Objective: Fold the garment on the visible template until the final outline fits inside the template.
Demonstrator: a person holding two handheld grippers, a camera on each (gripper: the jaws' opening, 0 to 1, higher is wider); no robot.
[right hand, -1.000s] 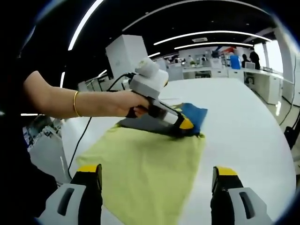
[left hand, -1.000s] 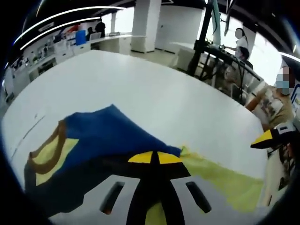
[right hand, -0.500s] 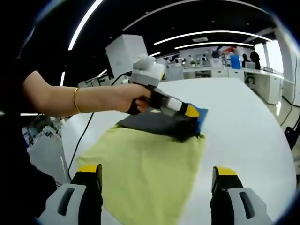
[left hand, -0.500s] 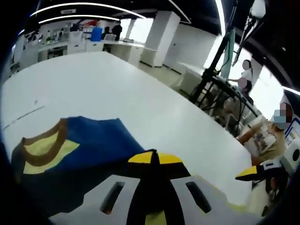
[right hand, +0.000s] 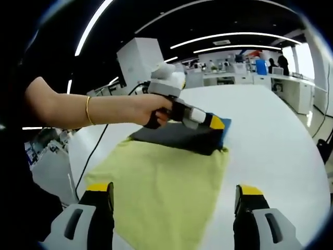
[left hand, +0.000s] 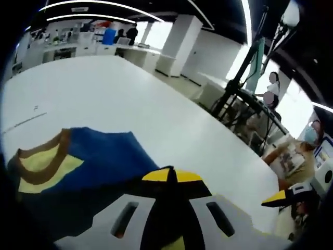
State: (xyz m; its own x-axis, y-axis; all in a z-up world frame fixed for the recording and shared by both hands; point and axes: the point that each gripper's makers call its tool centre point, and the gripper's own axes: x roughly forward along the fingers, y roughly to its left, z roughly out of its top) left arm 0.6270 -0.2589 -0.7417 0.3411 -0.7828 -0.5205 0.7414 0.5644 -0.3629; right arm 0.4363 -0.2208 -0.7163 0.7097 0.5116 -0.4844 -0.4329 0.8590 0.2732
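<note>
Garment point(right hand: 179, 136): blue layer lies folded on the far end of the yellow template point(right hand: 161, 182), on the white table point(right hand: 270, 146). Risk: fold slips past template's edge if dropped askew. Left gripper point(right hand: 216, 123) just above garment, jaws together; can't tell if pinching cloth. Right gripper point(right hand: 174, 195) wide open, empty, near side of template.
</note>
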